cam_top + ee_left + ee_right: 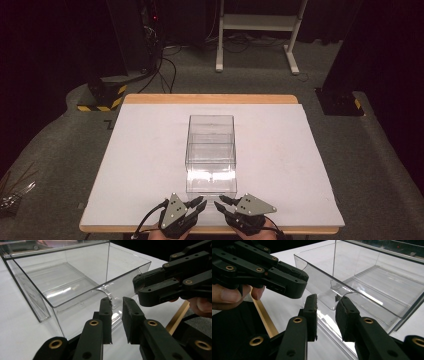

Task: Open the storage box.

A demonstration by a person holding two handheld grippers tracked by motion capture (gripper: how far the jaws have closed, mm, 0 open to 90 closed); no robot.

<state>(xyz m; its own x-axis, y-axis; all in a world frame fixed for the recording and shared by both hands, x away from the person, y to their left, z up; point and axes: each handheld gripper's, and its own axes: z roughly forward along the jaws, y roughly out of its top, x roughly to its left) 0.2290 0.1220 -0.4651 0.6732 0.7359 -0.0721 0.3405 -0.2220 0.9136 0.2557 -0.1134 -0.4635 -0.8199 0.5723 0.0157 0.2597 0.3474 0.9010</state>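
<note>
- The clear plastic box (pixel 210 152) stands at the middle of the white desk (pixel 140 165), long axis running near to far, with its open drawer end toward the near edge.
- The left tool (pixel 201 202) and the right tool (pixel 220 201) sit side by side at the near edge, tips angled inward toward each other just short of the box's near wall.
- Left tool (pixel 117 315): jaws drawn nearly together, nothing between them; treat it as clenched and empty.
- Right tool (pixel 326 312): jaws likewise nearly together; the curved finger notch (pixel 337 298) of the near wall lies just ahead of the tips, and no pad presses on it.
- Likely step: approach to the near wall of the box.
- Procedure: release the jaws before advancing, since clenched tips will only push the box away.
- Place one pad inside the notch and one outside, then clench on the wall.
- Steady the box with the other tool at a near corner while pulling.
- Both hands (pixel 250 232) come in low from the near edge, tools held about level.
</note>
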